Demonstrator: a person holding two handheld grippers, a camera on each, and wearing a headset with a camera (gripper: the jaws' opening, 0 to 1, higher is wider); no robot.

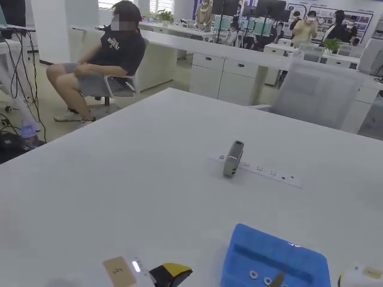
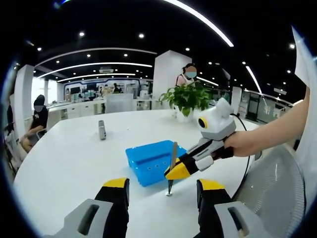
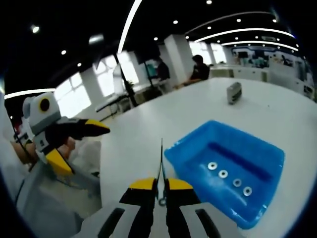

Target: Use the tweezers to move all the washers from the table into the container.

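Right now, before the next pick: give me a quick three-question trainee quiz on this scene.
1. In the right gripper view, how many washers lie in the blue container?
2. True or false: the left gripper holds the tweezers.
3. Where is the grey device? A) inside the container; B) on the table, beyond the container; C) between the left gripper's jaws.

Key
1. Four.
2. False: the right gripper is shut on them, and the left gripper is open with nothing in it.
3. B.
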